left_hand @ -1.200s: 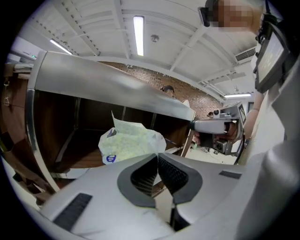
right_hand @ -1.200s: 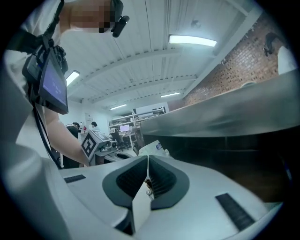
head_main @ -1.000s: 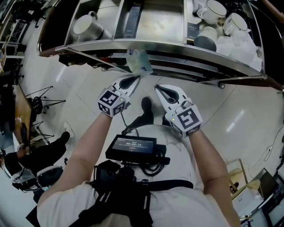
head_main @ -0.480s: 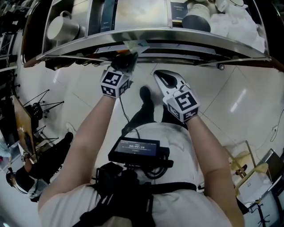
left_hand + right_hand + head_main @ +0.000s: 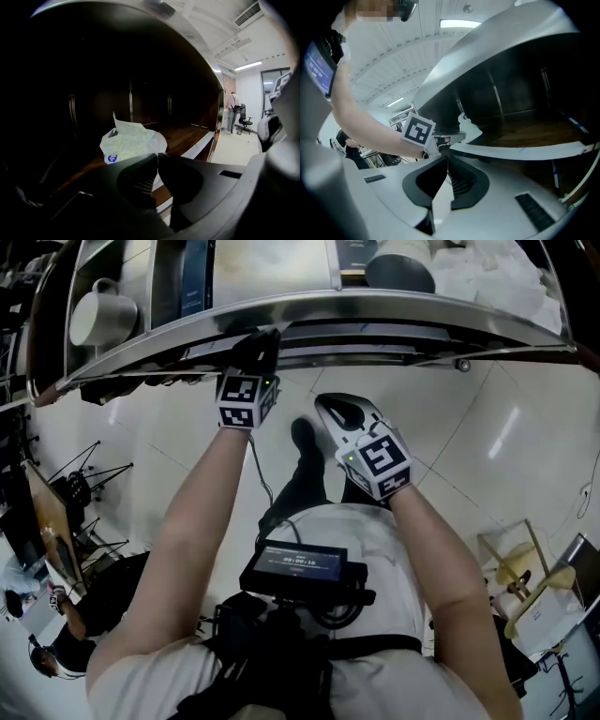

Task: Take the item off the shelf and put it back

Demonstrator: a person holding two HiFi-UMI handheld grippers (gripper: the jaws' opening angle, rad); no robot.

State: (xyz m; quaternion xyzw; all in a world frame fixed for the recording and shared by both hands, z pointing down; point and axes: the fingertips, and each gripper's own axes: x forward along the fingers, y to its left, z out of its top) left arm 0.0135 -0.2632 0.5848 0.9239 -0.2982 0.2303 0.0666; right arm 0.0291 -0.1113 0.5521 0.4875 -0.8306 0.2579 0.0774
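Packet (image 5: 129,140), pale and crinkled with a small blue mark, is pinched by its lower edge in the left tongs (image 5: 157,158), whose jaws are clamped on it. Beside them the right tongs (image 5: 446,157) hover empty, jaws together, just outside the shelf's steel rim (image 5: 375,310). Farther in, the packet is above the dark wooden shelf board (image 5: 187,136); whether it touches the board is unclear. A mug (image 5: 94,317) stands on the tier above.

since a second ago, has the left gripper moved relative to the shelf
Yes. The left gripper, shut on the packet, went forward: earlier short of the steel shelf edge, its tips now reach in under it.
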